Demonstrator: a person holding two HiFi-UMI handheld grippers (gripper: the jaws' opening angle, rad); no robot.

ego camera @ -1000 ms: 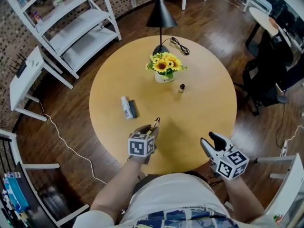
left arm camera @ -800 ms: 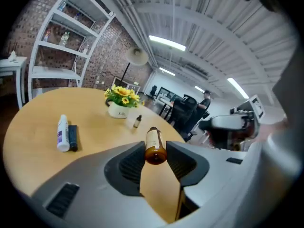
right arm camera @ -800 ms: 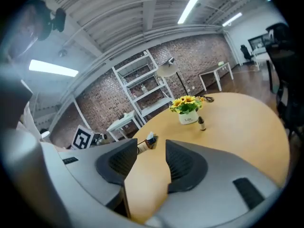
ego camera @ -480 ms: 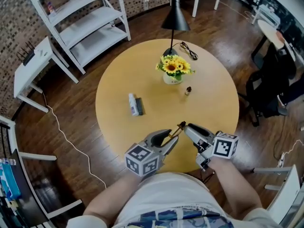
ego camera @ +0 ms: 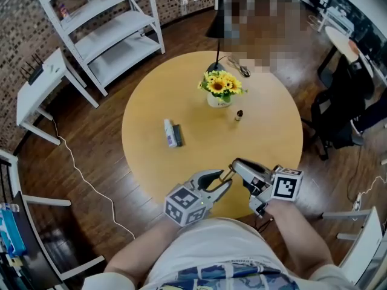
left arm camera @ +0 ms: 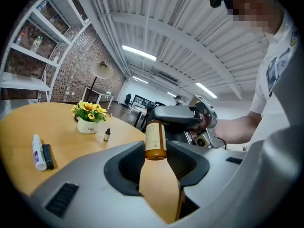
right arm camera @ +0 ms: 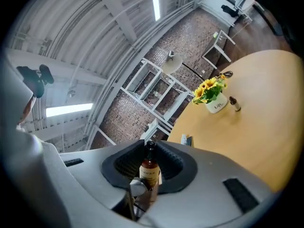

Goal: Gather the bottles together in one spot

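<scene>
We had the small amber glass bottle with a pale label and a dark cap (left arm camera: pixel 155 139) pinched in both tongs at once, lifted clear above the near edge of the round honey-coloured wooden table (ego camera: pixel 266 144). The left gripper (ego camera: pixel 222 182) was clamped on its lower body, jaws only partly apart. The right gripper (ego camera: pixel 239 165) had just been closing, and its jaws stood nearly together across the bottle's upper part. We judged the bottle light, rigid, smooth and breakable, so the wider labelled body looked a surer hold than the narrow neck. Well apart from it, a white plastic tube-shaped bottle (ego camera: pixel 169 132) lay flat on the table. Beside the white pot of yellow sunflowers (ego camera: pixel 220 89), a tiny dark dropper bottle (ego camera: pixel 239 115) stood upright.
</scene>
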